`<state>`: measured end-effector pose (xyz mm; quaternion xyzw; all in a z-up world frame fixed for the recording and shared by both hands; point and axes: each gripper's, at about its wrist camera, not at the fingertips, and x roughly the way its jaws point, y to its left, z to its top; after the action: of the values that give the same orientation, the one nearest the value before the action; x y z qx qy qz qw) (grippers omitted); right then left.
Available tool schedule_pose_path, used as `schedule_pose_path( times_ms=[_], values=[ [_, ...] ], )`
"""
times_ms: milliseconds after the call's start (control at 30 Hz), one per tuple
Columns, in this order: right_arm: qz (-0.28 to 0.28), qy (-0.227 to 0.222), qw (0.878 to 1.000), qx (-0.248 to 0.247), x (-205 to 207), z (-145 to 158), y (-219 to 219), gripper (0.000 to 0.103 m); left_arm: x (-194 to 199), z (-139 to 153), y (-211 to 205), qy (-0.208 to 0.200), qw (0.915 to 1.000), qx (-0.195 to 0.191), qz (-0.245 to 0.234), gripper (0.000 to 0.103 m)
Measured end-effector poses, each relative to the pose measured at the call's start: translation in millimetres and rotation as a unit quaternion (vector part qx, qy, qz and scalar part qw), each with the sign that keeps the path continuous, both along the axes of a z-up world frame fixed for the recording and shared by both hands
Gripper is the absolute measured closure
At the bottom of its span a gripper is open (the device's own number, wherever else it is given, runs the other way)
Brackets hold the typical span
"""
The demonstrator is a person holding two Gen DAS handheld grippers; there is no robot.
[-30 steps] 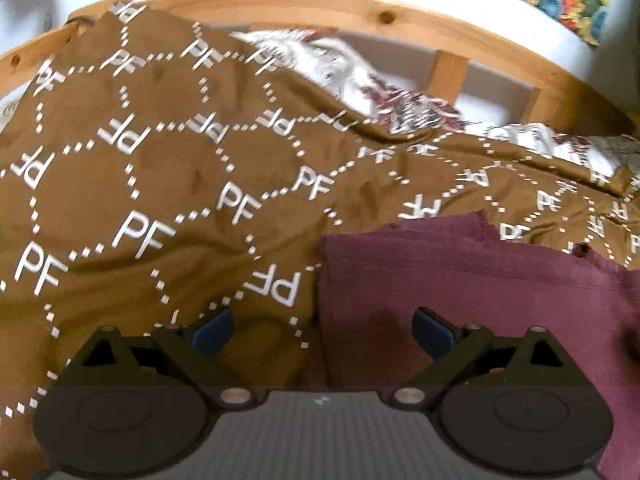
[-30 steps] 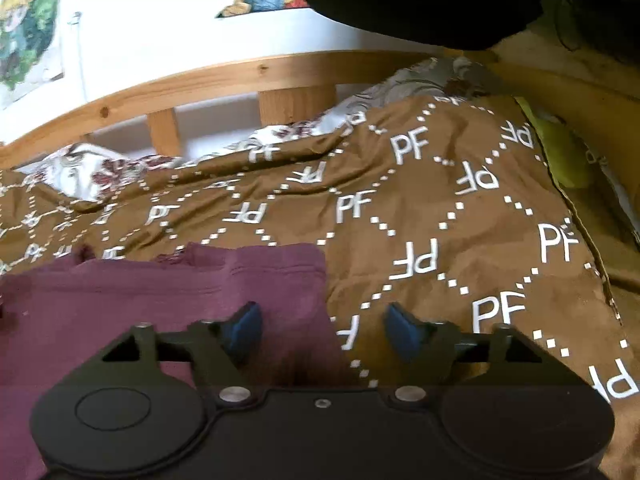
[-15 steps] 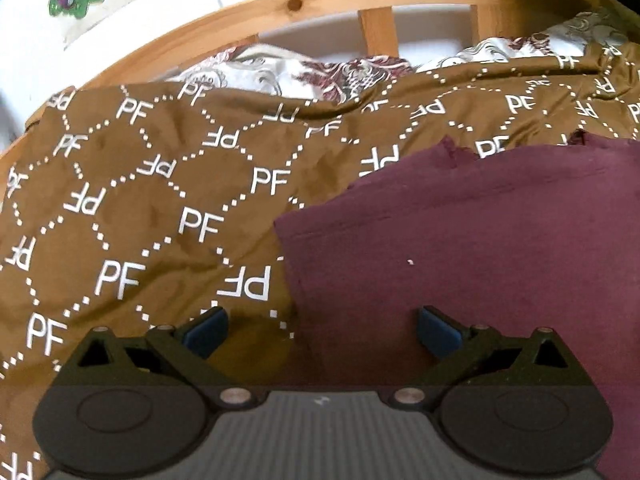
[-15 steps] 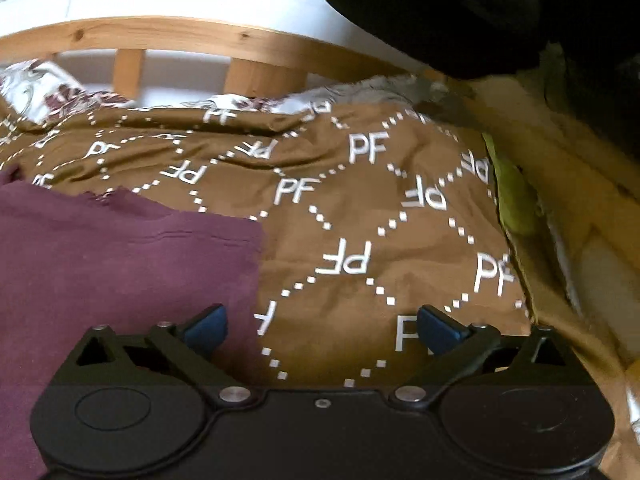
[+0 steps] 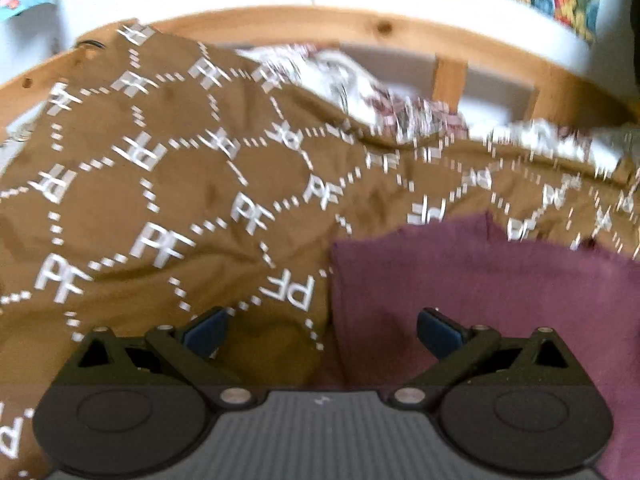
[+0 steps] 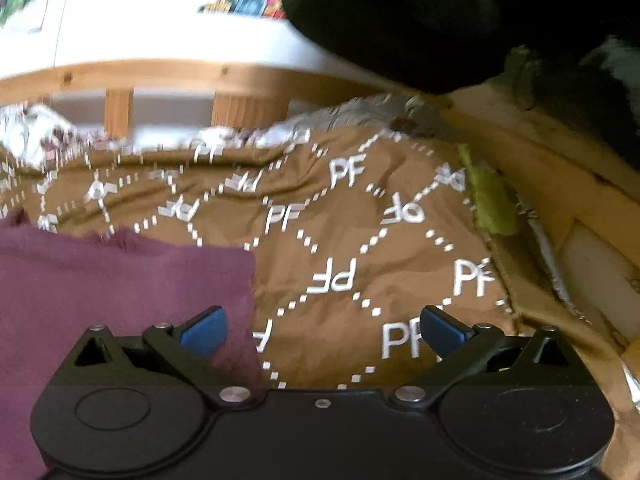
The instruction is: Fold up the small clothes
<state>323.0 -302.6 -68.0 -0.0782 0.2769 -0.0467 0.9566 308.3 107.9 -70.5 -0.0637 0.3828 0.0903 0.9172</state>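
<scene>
**Maroon garment flat on the bed, both claws released**

The maroon garment (image 5: 480, 292) lay flat on the brown blanket (image 5: 168, 208), long axis left to right. The left claw (image 5: 322, 332) and the right claw (image 6: 322, 332) pointed downward over its near corners, wide apart, grasping nothing.

Motion blur smears the far patterned bedding (image 5: 400, 108), and the maroon garment (image 6: 120, 280) is cut off by the frame's left edge.
</scene>
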Motion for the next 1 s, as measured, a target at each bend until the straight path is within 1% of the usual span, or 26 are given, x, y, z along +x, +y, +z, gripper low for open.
schedule_pose_path(
  times_ms=[100, 233, 300, 367, 433, 567, 633, 733, 800, 1000],
  values=[
    [0.000, -0.020, 0.999, 0.026, -16.7, 14.3, -0.2, 0.001, -15.5, 20.6, 7.7, -0.024, 0.9994, -0.020, 0.012, 0.001],
    [0.014, -0.057, 0.998, 0.029, -41.7, 34.8, 6.8, 0.001, -43.8, 41.0, 16.0, -0.048, 0.9971, -0.057, 0.011, 0.001],
    [0.019, -0.077, 0.996, 0.035, -56.3, 43.3, 12.4, 0.001, -59.3, 45.1, 16.6, -0.053, 0.9958, -0.074, 0.016, 0.001],
    [0.030, -0.086, 0.995, 0.044, -69.5, 47.8, 19.1, 0.001, -76.5, 47.0, 16.5, -0.050, 0.9949, -0.087, 0.012, 0.001],
    [0.045, -0.090, 0.994, 0.047, -81.3, 50.9, 27.9, 0.001, -91.4, 48.0, 12.9, -0.048, 0.9952, -0.084, 0.013, 0.001],
    [0.080, -0.094, 0.991, 0.047, -102.4, 53.9, 49.5, 0.001, -109.7, 50.0, 5.4, -0.042, 0.9974, -0.056, 0.019, 0.001],
    [0.099, -0.091, 0.990, 0.047, -112.6, 54.4, 61.0, 0.001, -115.3, 47.6, 2.7, -0.032, 0.9979, -0.052, 0.022, 0.001],
    [0.107, -0.077, 0.990, 0.048, -122.4, 51.9, 76.6, 0.001, -112.6, 36.8, 1.8, 0.004, 0.9980, -0.058, 0.024, 0.001],
    [0.113, -0.059, 0.990, 0.050, -126.8, 47.7, 88.3, 0.001, -109.3, 31.0, 2.2, 0.019, 0.9976, -0.062, 0.023, 0.001],
    [0.149, -0.008, 0.987, 0.055, -128.9, 26.6, 117.2, 0.001, -103.3, 20.4, 2.3, 0.040, 0.9961, -0.076, 0.021, 0.001]
  ],
)
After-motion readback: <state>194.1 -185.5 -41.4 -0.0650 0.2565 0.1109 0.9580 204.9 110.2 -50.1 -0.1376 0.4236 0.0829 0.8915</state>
